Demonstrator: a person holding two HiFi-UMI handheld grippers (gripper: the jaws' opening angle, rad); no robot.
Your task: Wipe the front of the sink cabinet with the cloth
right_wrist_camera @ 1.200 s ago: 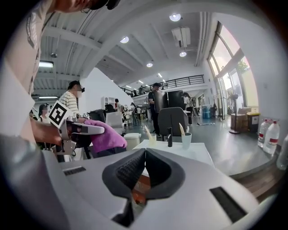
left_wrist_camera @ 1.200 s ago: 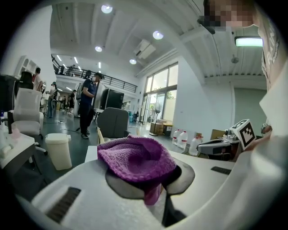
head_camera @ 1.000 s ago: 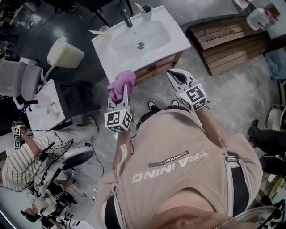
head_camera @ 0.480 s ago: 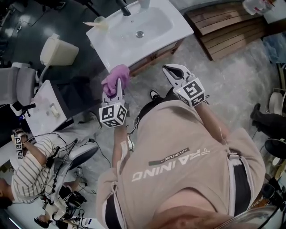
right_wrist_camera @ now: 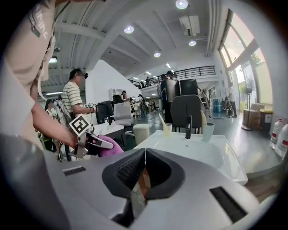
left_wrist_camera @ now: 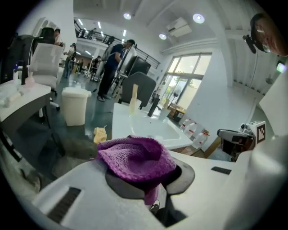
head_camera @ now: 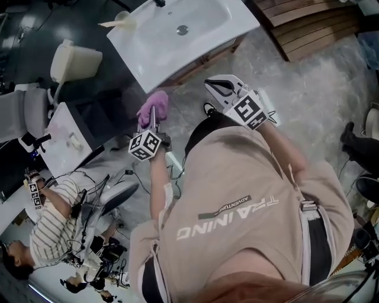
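My left claw (head_camera: 151,118) clamps purple cloth (head_camera: 153,104), near front corner of white sink (head_camera: 148,47), apart from cabinet front (head_camera: 204,59). My right claw (head_camera: 215,87) pressed together, empty. Mottled grey floor (head_camera: 308,100); cream bin (head_camera: 74,62) left of sink; wooden platform (head_camera: 314,26) right of it.

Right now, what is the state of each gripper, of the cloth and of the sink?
left gripper, shut on the purple cloth
right gripper, shut, holding nothing
purple cloth, bunched up, clamped in the left jaws
sink basin, empty
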